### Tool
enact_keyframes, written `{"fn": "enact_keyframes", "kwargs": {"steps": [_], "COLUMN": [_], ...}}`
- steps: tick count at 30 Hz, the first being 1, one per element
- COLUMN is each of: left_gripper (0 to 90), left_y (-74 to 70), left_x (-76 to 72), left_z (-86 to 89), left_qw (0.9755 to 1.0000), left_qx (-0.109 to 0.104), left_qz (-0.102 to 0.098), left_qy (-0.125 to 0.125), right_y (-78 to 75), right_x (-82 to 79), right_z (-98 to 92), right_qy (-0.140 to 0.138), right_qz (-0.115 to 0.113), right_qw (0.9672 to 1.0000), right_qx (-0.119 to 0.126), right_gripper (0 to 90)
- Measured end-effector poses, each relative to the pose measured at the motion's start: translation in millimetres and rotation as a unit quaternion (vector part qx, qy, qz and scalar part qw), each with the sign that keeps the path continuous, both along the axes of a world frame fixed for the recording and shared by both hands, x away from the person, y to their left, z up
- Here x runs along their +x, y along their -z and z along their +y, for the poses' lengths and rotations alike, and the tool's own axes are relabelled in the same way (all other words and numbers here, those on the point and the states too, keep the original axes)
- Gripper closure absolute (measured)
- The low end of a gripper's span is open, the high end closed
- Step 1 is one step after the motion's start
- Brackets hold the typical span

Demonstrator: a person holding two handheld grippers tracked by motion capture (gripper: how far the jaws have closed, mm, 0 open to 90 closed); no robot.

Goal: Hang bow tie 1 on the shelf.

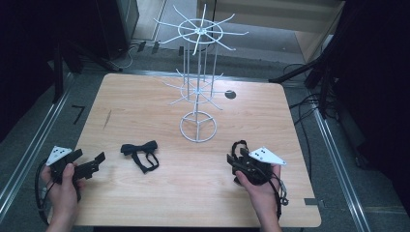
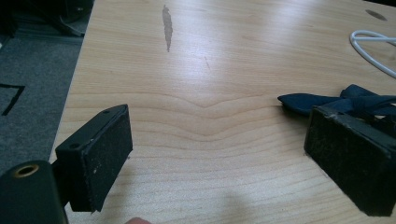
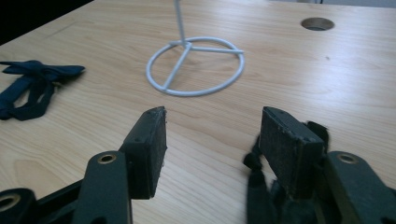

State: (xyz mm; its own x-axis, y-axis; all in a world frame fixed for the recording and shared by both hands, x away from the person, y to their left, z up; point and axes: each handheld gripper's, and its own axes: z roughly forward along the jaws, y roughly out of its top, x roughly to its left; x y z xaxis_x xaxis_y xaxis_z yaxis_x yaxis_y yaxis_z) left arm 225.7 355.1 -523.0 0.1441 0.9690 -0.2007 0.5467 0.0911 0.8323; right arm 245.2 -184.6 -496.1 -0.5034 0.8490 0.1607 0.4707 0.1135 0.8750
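Table (image 1: 145,203) edge bare between parted grippers (bow tie (image 1: 140,153) near left)

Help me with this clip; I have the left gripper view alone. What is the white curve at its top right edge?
Observer: It is the ring foot of a white wire rack. The rack stands upright in the middle of the table, and both of its tiers are bare.
Operator: And the dark fabric behind my right-hand jaw?
Observer: That is a bow tie. It lies flat with its strap looped toward the person, apart from the rack's foot.
Operator: What is the other hand doing?
Observer: The right tongs are open with nothing between them, and they point at the rack's foot.
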Motion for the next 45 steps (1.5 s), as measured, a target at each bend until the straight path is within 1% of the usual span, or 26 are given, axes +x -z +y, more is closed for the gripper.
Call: {"fn": "enact_keyframes", "kwargs": {"steps": [5,7,8,9,10,11,14,15,17,19,21,24,30,32,33,34,36,37,39,40,41,42,44,45], "left_gripper": [8.2,8.2,8.2,8.2,8.2,8.2,8.2,8.2,8.2,8.2,8.2,8.3,8.2,8.2,8.2,8.2,8.2,8.2,8.2,8.2,8.2,8.2,8.2,8.2], "left_y": [0.0,0.0,0.1,0.0,0.0,0.0,0.1,0.1,0.1,-0.1,0.0,0.0,0.0,0.0,0.0,-0.1,0.0,0.0,0.0,-0.1,-0.1,0.0,0.0,0.1], "left_x": [1.2,1.2,1.3,1.3,1.3,0.7,0.6,0.9,1.1,1.4,1.5,1.7,1.8,1.8,1.8,1.8,1.8,1.8,1.7,1.7,1.7,1.7,1.6,1.6], "left_z": [-0.4,-0.3,-0.3,-0.3,-0.3,-0.4,-0.2,-0.2,-0.2,-0.5,-0.5,-0.4,-0.4,-0.4,-0.4,-0.5,-0.5,-0.5,-0.4,-0.4,-0.4,-0.4,-0.4,-0.3], "left_qw": [1.0000,1.0000,1.0000,1.0000,1.0000,1.0000,1.0000,1.0000,1.0000,1.0000,1.0000,1.0000,1.0000,1.0000,1.0000,1.0000,1.0000,1.0000,1.0000,1.0000,1.0000,1.0000,1.0000,1.0000], "left_qx": [0.002,0.002,0.001,0.001,0.001,0.002,0.001,0.000,0.001,0.002,0.002,0.002,0.002,0.002,0.002,0.002,0.002,0.002,0.002,0.002,0.002,0.002,0.002,0.001], "left_qz": [0.004,0.004,0.003,0.004,0.004,0.000,0.000,0.001,0.003,0.004,0.004,0.003,0.004,0.004,0.004,0.004,0.004,0.004,0.004,0.004,0.004,0.004,0.003,0.003], "left_qy": [0.000,0.000,-0.001,-0.001,-0.001,-0.002,-0.001,-0.001,0.000,-0.001,-0.001,-0.002,-0.002,-0.001,-0.002,-0.002,-0.002,-0.002,-0.002,-0.002,-0.002,-0.002,-0.002,-0.002], "right_y": [-3.3,-3.3,-3.1,-3.1,-3.1,-2.8,-2.3,-1.6,-0.9,1.7,2.4,4.6,5.8,7.2,7.2,7.5,7.6,7.6,7.8,8.3,8.3,9.7,12.5,12.5], "right_x": [3.2,3.7,4.5,4.8,4.8,5.4,5.9,6.1,6.2,6.7,6.8,7.5,7.2,7.0,7.0,7.0,7.3,7.3,7.8,7.8,7.8,7.3,6.5,6.5], "right_z": [25.3,29.0,40.5,45.0,45.0,52.2,57.7,62.3,64.3,70.3,72.3,80.5,91.3,100.7,100.7,107.0,113.6,113.6,125.2,129.2,129.2,136.8,143.9,143.9], "right_qy": [-0.023,-0.026,-0.037,-0.043,-0.043,-0.048,-0.051,-0.055,-0.057,-0.060,-0.062,-0.071,-0.079,-0.088,-0.088,-0.093,-0.098,-0.098,-0.108,-0.111,-0.111,-0.117,-0.121,-0.121], "right_qz": [-0.005,-0.003,-0.005,-0.007,-0.007,-0.007,-0.007,-0.007,-0.007,-0.003,-0.001,0.000,0.002,0.004,0.004,0.006,0.007,0.007,0.009,0.008,0.008,0.010,0.012,0.012], "right_qw": [0.9997,0.9997,0.9993,0.9990,0.9990,0.9988,0.9986,0.9985,0.9984,0.9982,0.9981,0.9974,0.9969,0.9961,0.9961,0.9957,0.9952,0.9952,0.9942,0.9938,0.9938,0.9931,0.9925,0.9925], "right_qx": [-0.002,-0.001,-0.005,-0.007,-0.007,-0.006,-0.003,-0.001,-0.001,-0.002,-0.002,-0.006,0.000,-0.003,-0.003,-0.001,-0.001,-0.001,-0.003,-0.001,-0.001,0.001,0.004,0.004], "right_gripper": [43.5,43.7,43.9,43.9,43.9,44.0,44.2,44.3,44.4,44.7,44.8,45.2,46.1,46.5,46.5,46.8,46.9,46.9,47.4,47.7,47.7,47.9,48.2,48.2]}}
